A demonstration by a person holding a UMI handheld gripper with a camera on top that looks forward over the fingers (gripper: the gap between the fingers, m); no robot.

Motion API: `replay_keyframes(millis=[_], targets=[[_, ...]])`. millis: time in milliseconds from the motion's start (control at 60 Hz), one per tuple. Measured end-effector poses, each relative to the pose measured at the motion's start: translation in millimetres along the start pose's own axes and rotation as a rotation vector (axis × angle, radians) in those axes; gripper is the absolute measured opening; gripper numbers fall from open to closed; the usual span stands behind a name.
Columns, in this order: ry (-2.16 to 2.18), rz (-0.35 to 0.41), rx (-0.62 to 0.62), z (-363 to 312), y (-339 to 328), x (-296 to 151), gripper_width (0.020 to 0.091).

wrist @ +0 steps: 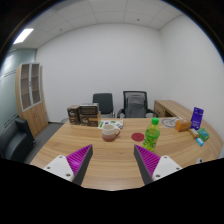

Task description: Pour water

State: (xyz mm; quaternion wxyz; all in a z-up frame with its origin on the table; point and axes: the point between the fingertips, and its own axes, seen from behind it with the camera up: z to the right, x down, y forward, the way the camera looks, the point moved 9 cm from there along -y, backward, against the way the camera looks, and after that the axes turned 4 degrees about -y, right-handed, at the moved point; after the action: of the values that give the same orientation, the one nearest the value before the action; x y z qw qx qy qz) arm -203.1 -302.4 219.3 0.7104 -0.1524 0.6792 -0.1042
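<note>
A green bottle (152, 133) with a yellow cap stands upright on the wooden table (110, 158), ahead of my right finger. A white cup (110, 131) sits beyond the fingers near the table's middle, with a red lid or coaster (121, 126) just behind it. My gripper (111, 160) is open and held well back from both, its purple pads (76, 158) spread wide with only bare tabletop between them. Nothing is in the fingers.
Boxes (84, 116) stand at the far left of the table, and a purple packet (197, 117) with other small items (203, 135) lies at the right end. Two office chairs (134, 104) wait behind the table. A wooden shelf (32, 98) lines the left wall.
</note>
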Motion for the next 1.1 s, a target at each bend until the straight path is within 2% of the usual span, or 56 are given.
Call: replay_keyframes(millis=[100,233,550,617,667,767,817,967,1100], targets=[[0.020,-0.019,0.062,25.9,5.9,10.9,0.0855],[0.013,-0.019,0.102,96.7,46.2,40.4,0.0841],[-0.074,0.020,0.075,161.4,159.7,57.8,0.0852],[-0.078,0.058,0.053,166.3,178.6,56.9,0.0851],[-0.084,0.069,0.030,170.0,189.7,57.7,0.0821],[-0.077,0.088,-0.004,171.7,207.8,61.0,0.0643],[-0.067,0.109,-0.024,170.6,213.4,59.8,0.0589],[-0.066,0.130,-0.047,170.1,221.2,58.3,0.0531],[-0.089,0.125,-0.047,168.9,223.1,56.4,0.0417]])
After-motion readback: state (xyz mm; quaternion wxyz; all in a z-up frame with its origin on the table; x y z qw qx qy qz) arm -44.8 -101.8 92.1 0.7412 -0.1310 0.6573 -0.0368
